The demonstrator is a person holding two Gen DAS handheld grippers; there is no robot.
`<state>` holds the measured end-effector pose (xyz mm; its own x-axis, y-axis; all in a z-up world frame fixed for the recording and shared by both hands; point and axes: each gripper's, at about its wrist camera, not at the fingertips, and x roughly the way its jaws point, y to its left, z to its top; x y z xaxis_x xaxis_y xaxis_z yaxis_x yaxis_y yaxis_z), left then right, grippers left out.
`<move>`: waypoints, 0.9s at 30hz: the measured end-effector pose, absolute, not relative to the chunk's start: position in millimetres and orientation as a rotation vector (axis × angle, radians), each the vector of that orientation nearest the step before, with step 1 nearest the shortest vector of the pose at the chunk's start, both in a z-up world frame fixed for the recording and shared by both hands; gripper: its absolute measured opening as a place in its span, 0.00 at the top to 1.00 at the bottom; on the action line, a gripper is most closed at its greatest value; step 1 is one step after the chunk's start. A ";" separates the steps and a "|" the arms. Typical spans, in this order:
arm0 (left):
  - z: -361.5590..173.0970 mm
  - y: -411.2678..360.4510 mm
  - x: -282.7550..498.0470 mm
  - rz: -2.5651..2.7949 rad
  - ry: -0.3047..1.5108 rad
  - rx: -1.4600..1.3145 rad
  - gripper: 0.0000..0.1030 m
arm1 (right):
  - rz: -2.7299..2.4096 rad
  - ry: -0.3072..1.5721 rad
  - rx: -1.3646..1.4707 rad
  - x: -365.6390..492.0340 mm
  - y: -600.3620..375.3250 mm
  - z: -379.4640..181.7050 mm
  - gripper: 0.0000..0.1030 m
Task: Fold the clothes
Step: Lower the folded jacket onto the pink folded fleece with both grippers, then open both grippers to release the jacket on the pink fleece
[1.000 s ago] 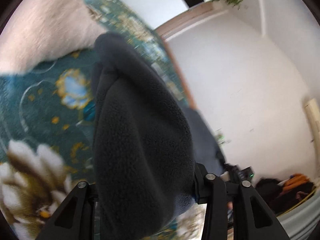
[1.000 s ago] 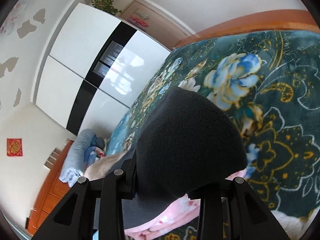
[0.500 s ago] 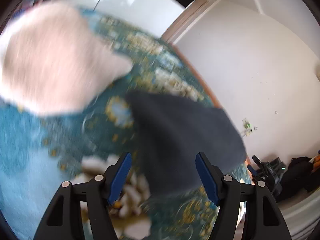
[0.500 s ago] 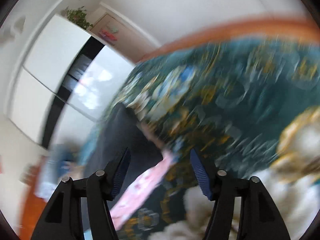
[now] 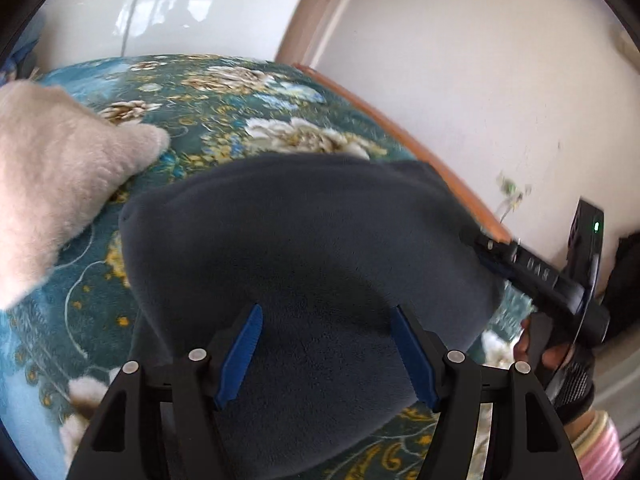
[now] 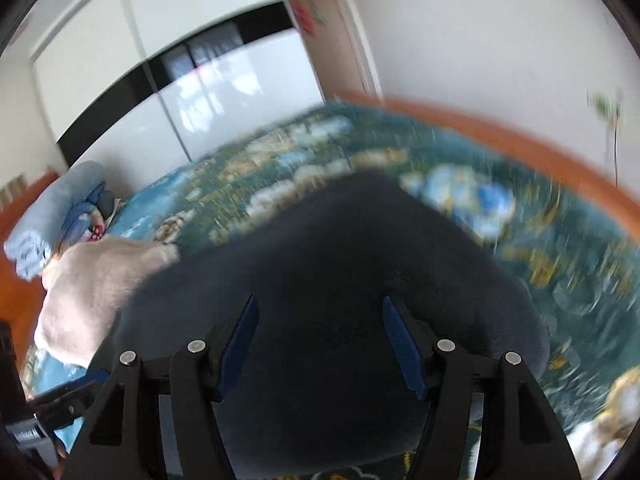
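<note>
A dark grey fleece garment (image 5: pixel 312 248) lies folded flat on the teal floral bedspread (image 5: pixel 240 112). My left gripper (image 5: pixel 326 320) hovers over its near part, blue pads wide apart, nothing between them. In the right wrist view the same fleece (image 6: pixel 360 264) fills the middle, and my right gripper (image 6: pixel 319 308) stands open above it, also holding nothing. A gloved hand (image 5: pixel 568 368) carries the right tool at the fleece's right edge. The picture from the right wrist is blurred by motion.
A cream fluffy garment (image 5: pixel 52 184) lies left of the fleece, touching its corner (image 6: pixel 92 288). An orange wooden bed rail (image 5: pixel 400 128) runs along the far side by a white wall. Rolled blue bedding (image 6: pixel 52 212) sits at the head; a white wardrobe (image 6: pixel 224 92) stands behind.
Both grippers were shut on the lifted fleece a second ago. They have let go, and the fleece now lies flat while both grippers have drawn back and up, rolling level.
</note>
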<state>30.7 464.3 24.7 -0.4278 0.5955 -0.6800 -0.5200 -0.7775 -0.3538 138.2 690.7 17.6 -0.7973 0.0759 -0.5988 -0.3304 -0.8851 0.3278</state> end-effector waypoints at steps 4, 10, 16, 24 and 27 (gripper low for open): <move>27.3 450.1 40.5 2.200 -0.088 -1.058 0.31 | 2.671 0.658 -0.876 138.9 693.0 9.3 0.36; 19.8 376.8 68.4 2.244 -0.141 -1.077 0.21 | 2.716 0.671 -0.620 199.5 640.6 21.4 0.26; -13.8 342.4 89.1 2.304 -0.082 -1.133 0.15 | 2.626 0.860 -0.573 238.9 562.5 -12.8 0.24; -64.3 345.8 79.9 2.374 -0.066 -1.176 0.01 | 2.493 0.533 -0.866 222.4 474.3 -47.6 0.24; -71.0 358.7 77.8 2.406 0.027 -1.157 0.00 | 2.439 0.493 -0.914 216.5 471.1 -59.5 0.24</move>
<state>77.8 358.7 -71.0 -0.5357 0.4011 -0.7430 -0.4178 -0.8906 -0.1796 216.5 471.1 -59.5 -0.6581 0.3127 -0.6849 -0.5543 -0.8169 0.1597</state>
